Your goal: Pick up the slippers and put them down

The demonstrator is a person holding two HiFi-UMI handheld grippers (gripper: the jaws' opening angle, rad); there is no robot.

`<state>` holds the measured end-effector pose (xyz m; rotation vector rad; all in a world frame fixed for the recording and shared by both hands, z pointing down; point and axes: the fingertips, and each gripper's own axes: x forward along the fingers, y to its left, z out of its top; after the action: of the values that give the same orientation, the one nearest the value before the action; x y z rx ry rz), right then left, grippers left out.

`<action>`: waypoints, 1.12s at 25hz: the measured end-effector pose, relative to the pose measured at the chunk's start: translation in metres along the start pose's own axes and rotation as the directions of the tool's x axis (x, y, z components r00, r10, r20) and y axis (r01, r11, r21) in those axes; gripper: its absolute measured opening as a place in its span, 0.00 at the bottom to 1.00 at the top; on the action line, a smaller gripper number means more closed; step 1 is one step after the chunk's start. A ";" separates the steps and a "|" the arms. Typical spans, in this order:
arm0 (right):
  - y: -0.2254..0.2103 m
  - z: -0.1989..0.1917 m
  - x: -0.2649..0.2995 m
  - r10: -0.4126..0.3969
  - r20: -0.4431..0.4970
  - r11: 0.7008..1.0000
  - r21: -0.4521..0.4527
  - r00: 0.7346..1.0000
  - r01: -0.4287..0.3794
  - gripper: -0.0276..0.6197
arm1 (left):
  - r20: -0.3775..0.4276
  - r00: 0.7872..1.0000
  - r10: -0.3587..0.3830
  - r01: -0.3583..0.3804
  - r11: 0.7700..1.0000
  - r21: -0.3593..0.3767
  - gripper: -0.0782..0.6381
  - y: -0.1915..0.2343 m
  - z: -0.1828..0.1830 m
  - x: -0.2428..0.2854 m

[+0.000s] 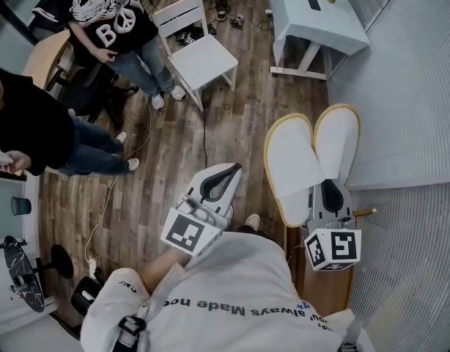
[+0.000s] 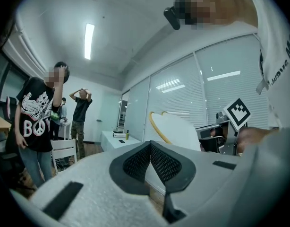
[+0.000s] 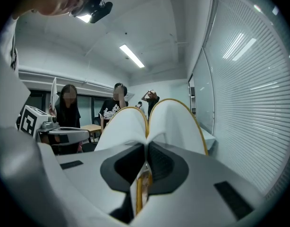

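Now my right gripper (image 1: pixel 332 194) is pinched tight on the two white slippers (image 1: pixel 313 152), holding them up in the air beside the window blinds (image 1: pixel 408 86). My left gripper (image 1: pixel 220 182) is closed and holds nothing.

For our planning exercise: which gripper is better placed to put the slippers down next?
Right. The right gripper is clamped on both slippers, so it only has to lower and release them. The left gripper is shut on nothing, apart from them.
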<state>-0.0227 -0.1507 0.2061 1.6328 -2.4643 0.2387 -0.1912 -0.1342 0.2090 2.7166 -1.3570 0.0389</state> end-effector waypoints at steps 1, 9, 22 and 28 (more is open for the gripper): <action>-0.002 0.000 0.000 0.001 0.000 1.000 0.001 1.000 -0.001 0.08 | 0.002 1.000 -0.004 0.004 1.000 0.006 0.13 -0.002 0.000 0.001; 0.004 -0.011 0.000 0.019 -0.017 1.000 0.006 1.000 -0.019 0.08 | -0.010 1.000 -0.013 0.013 1.000 -0.010 0.13 -0.004 -0.007 -0.002; 0.006 -0.051 0.012 0.036 -0.092 0.998 0.045 0.995 -0.032 0.08 | -0.085 0.996 -0.003 -0.002 0.998 -0.060 0.13 0.000 -0.051 -0.004; 0.003 -0.075 0.023 0.034 -0.117 0.998 0.059 0.992 -0.028 0.08 | -0.116 0.993 0.000 -0.007 0.998 -0.055 0.13 0.004 -0.072 -0.002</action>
<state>-0.0305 -0.1531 0.2844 1.5549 -2.4164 0.4018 -0.1934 -0.1274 0.2803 2.6217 -1.3108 0.1546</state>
